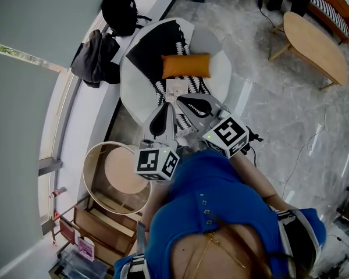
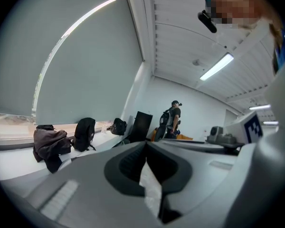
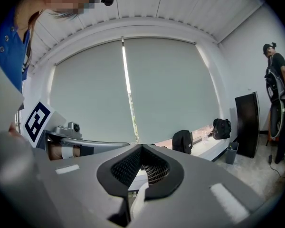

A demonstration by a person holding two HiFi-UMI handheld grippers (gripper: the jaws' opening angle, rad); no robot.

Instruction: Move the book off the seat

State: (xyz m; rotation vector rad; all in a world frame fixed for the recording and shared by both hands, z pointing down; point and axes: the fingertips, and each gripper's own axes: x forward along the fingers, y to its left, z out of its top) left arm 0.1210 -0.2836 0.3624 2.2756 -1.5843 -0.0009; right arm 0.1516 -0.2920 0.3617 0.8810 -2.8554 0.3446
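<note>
On the grey marble floor (image 1: pixel 279 97), upper centre, a round white seat (image 1: pixel 222 68) held an orange cushion (image 1: pixel 186 66); just below, the left gripper (image 1: pixel 163 110) and right gripper (image 1: pixel 185 101) were closed, empty.

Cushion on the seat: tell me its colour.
The cushion is plain orange; the head view shows it best.

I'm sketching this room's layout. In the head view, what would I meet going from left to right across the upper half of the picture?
grey jacket → orange cushion, lying on the patterned chair → oval wooden table
</note>
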